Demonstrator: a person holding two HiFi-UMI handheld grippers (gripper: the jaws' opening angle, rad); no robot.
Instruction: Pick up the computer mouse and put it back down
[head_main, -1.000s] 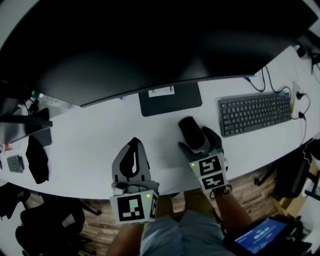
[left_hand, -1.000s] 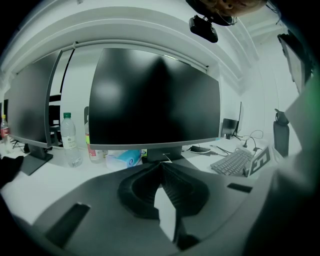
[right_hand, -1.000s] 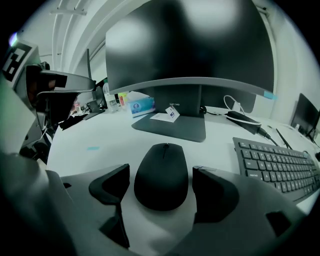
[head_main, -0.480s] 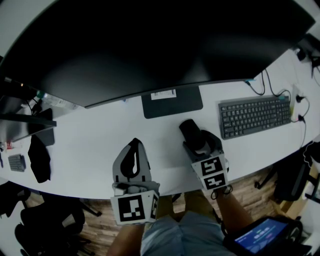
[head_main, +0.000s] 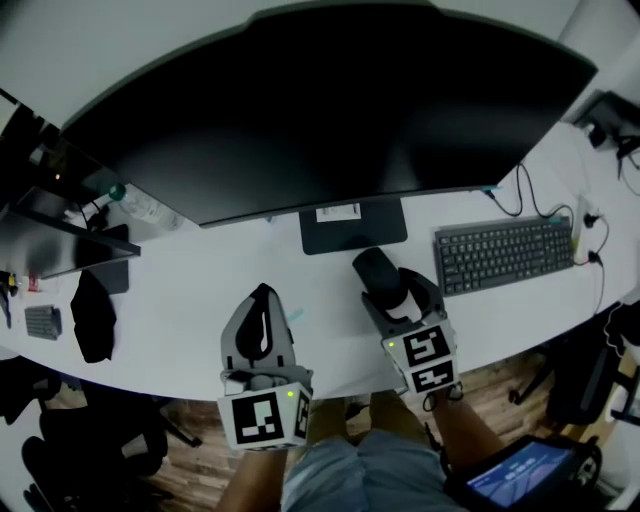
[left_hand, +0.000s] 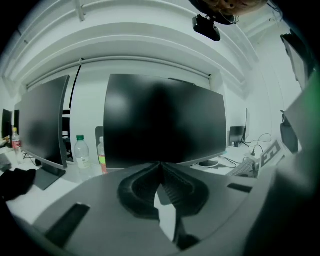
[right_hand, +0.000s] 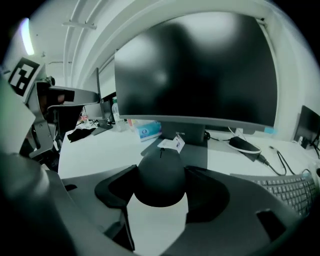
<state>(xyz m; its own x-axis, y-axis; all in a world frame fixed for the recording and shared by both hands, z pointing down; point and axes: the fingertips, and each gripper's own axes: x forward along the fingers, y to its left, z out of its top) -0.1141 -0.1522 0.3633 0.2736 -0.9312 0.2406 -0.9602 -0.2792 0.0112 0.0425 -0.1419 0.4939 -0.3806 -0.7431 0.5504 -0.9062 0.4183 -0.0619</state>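
While my right gripper clamps the mouse over the desk, its rounded shell could slip out; left gripper pinched together, empty.

- From the mouse, the monitor stand base sits close at 12 o'clock, with the monitor overhanging it.
- The keyboard blocks 3 o'clock.
- Bare desk opens at 9 to 10 o'clock, as far as the black cloth.

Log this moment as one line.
right tongs: shut on computer mouse | left tongs: shut, empty | mouse position: just in front of monitor stand
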